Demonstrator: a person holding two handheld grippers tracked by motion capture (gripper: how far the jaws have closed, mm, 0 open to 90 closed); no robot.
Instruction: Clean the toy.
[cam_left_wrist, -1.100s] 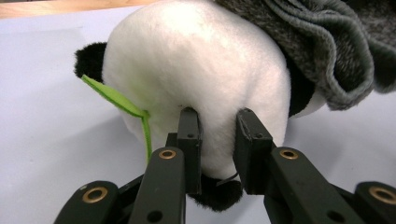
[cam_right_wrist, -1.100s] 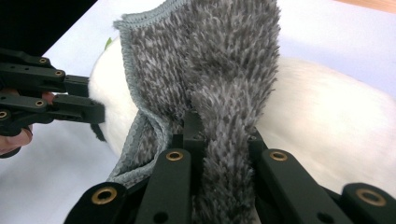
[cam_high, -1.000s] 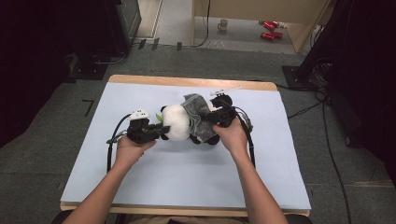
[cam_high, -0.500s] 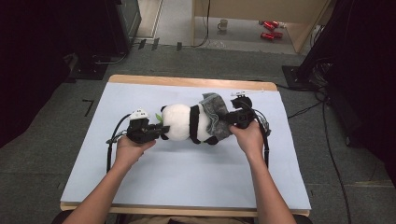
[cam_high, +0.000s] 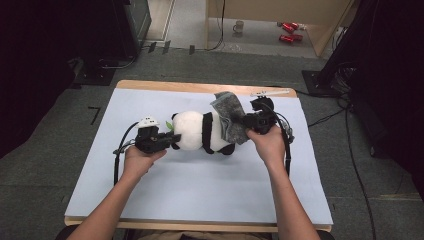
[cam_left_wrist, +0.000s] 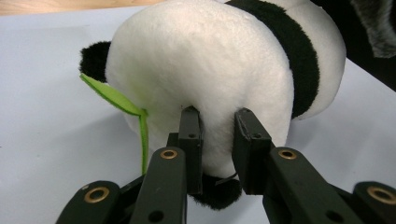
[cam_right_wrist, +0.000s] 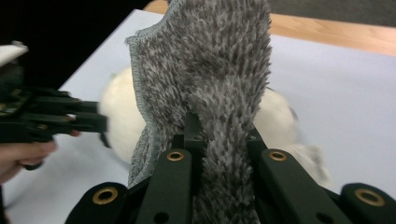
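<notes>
A black-and-white plush panda lies on its side in the middle of the pale blue table mat, with a green felt leaf at its head. My left gripper is shut on the panda's white head; its fingertips pinch a fold of plush. My right gripper is shut on a grey fuzzy cloth, held up over the panda's rear end. In the right gripper view the cloth rises between the jaws and hides much of the panda behind it.
The mat covers a wooden table with floor all around. Beyond the far edge stand a white mug and red objects on the floor. Cables trail to the right of the table.
My right gripper has pulled the grey cloth to the right along the panda and lifted it a little, uncovering the panda's body. The left hand has stayed put on the head.
</notes>
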